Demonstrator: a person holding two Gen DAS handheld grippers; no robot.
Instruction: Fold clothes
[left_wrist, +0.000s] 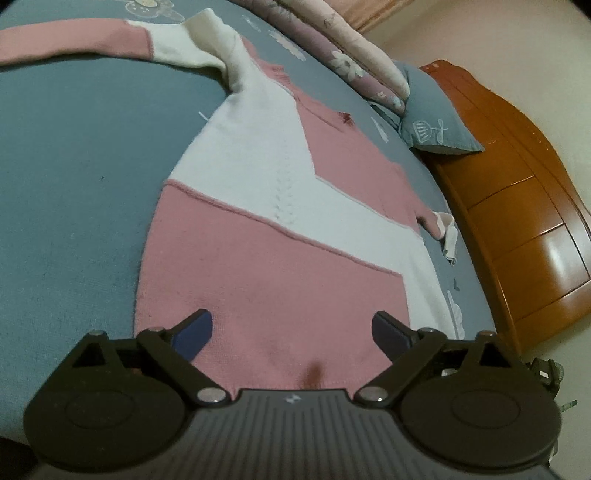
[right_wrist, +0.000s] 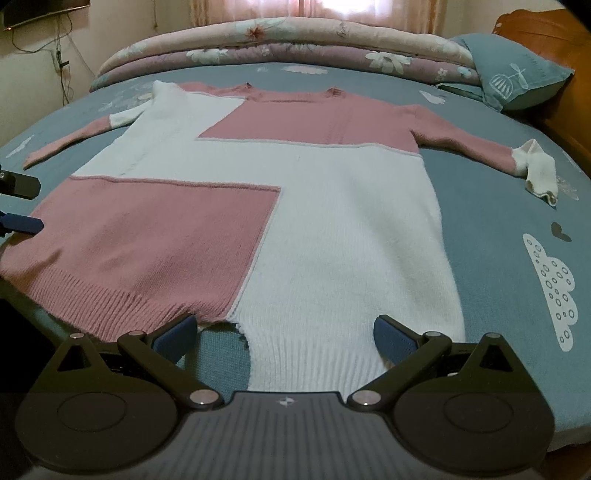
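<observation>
sweater (right_wrist: 332, 221) flat, hem at bed (right_wrist: 498, 206) edge

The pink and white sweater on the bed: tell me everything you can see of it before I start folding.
The sweater is a long knit in pink and white blocks with ribbed hem, lying flat and unfolded on the blue-grey bedsheet, neckline toward the rolled quilt. Both sleeves are spread outward; the right sleeve's white cuff is crumpled. The right claw is open at the white hem and the left claw is open over the pink hem corner; neither is gripping it.
</observation>
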